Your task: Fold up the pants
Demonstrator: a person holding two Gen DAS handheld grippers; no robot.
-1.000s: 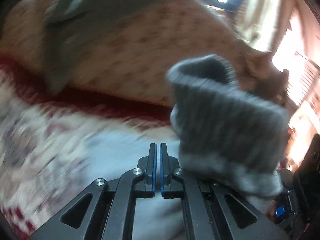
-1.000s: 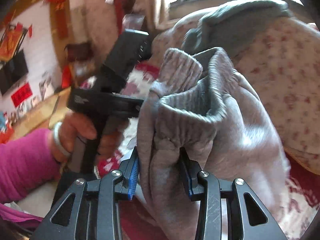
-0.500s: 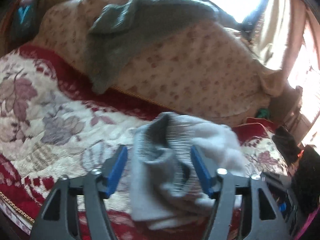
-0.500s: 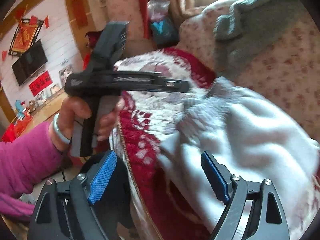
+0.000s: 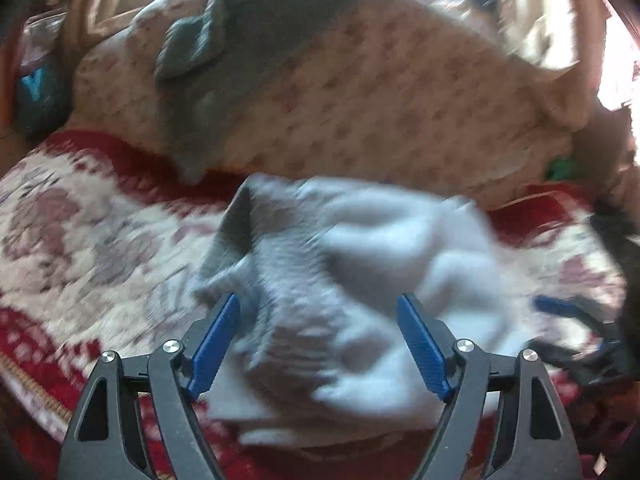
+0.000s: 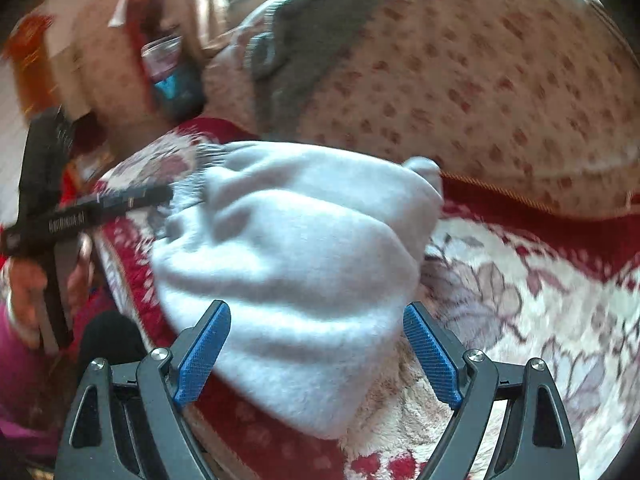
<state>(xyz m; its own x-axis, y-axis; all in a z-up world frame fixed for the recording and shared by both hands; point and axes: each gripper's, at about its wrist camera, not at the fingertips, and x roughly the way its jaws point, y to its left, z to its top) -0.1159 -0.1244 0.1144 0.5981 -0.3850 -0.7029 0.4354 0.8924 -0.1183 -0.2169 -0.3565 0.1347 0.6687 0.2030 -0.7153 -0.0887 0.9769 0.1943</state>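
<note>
While the sofa (image 6: 500, 80) fills the back of both views with its beige, red-flecked backrest, a red and cream floral cover (image 5: 80, 240) is spread over the seat, and right there in the middle lies the one to watch: the pale grey pants (image 6: 304, 248), bunched in a soft heap on that cover, close against the foot of the backrest. The left wrist view is blurred, but the same heap (image 5: 340, 280) shows up there, ribbed waistband end towards the left. Up on the backrest, a darker grey garment (image 5: 248, 48) hangs draped over the top edge.

Now the claws. The left gripper (image 5: 320, 344) is opening as we look, blue pads apart, with the heap lying between and beyond them and no pad pressing the cloth. The right gripper (image 6: 316, 350) stands wide, blue pads spread on either side of the near edge of the pants, gripping nothing. In the right wrist view the left gripper (image 6: 156, 198) reaches in from the left, its tip at the ribbed end of the heap; whether it touches is too blurred to call. A hand (image 6: 28, 288) with a pink sleeve (image 6: 16, 368) holds its handle.
</note>
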